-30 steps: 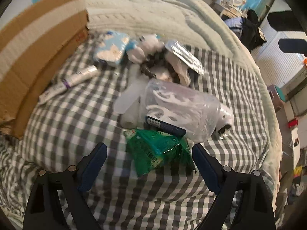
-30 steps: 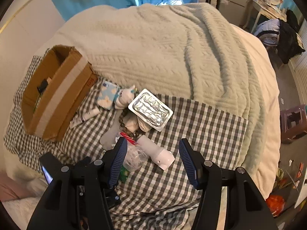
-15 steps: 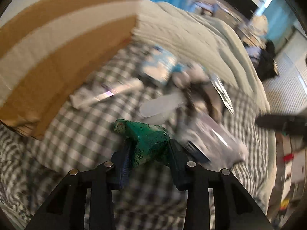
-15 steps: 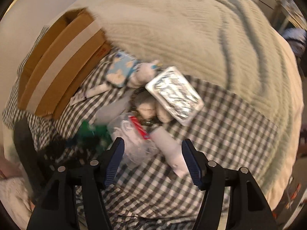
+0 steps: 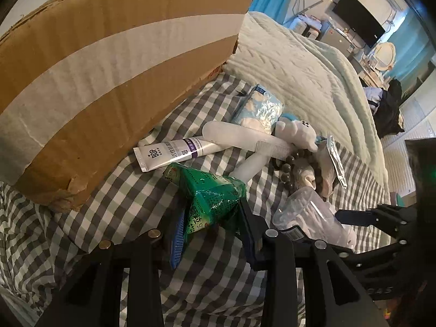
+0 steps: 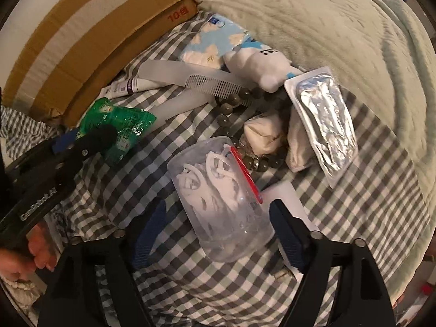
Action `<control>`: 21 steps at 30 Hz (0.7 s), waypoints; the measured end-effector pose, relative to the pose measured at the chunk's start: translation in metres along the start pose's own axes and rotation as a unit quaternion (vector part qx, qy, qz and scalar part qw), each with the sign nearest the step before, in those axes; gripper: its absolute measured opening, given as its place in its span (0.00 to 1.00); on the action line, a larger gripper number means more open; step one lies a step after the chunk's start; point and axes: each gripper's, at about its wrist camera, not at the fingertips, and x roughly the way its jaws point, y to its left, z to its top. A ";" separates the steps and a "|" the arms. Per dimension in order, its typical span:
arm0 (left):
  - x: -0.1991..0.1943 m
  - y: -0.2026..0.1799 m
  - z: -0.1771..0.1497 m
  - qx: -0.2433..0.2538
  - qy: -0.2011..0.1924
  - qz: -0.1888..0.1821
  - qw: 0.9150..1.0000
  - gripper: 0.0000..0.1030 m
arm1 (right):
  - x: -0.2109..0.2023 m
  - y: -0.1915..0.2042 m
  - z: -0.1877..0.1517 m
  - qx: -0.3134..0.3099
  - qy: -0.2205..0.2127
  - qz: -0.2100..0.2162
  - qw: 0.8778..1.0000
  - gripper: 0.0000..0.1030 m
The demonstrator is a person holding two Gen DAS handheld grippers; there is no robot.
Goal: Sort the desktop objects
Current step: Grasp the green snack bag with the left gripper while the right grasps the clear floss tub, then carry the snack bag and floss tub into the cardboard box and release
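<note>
Left wrist view showed the left claw (image 5: pixel 211 218) clamped on a green foil packet (image 5: pixel 209 199), its blue pads pressing the packet from both sides and crumpling it. The packet was held above the grey checked bedsheet (image 5: pixel 130 190), close to the near wall of a cardboard box (image 5: pixel 109 76) with a pale tape band. Beyond the packet lay a white tube (image 5: pixel 174 154) and a translucent comb (image 5: pixel 245 137), the comb crossing over the tube's far end. A blue-and-white tissue pack (image 5: pixel 259 109) and a small white plush toy (image 5: pixel 295 132) sat farther back, touching each other.

From the right wrist camera, the right claw (image 6: pixel 218 231) pointed steeply down with its jaws opening, wide apart on either side of a clear plastic jar (image 6: pixel 220 204) lying on its side. Neither pad pressed on the jar. White pieces filled the jar, and a red strip ran along it. A string of dark beads (image 6: pixel 231 103) and a silver foil pouch (image 6: pixel 324 122) lay past the jar. At the left edge a hand (image 6: pixel 19 261) gripped the other tool's handle.
</note>
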 end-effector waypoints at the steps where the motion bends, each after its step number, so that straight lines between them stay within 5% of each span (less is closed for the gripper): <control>1: 0.000 0.000 0.000 0.002 0.001 -0.001 1.000 0.35 | 0.004 0.001 0.000 -0.003 0.005 -0.005 1.000 0.79; 10: -0.009 0.000 0.000 0.008 0.001 -0.006 1.000 0.35 | 0.021 0.014 0.000 -0.028 0.022 -0.042 0.998 0.81; 13: -0.013 0.003 0.002 0.002 -0.001 -0.007 1.000 0.35 | 0.027 0.019 -0.005 -0.014 0.055 -0.048 0.997 0.65; 21: -0.028 0.007 0.008 -0.004 -0.013 -0.007 1.000 0.35 | 0.008 -0.001 -0.019 0.071 0.052 0.014 0.996 0.62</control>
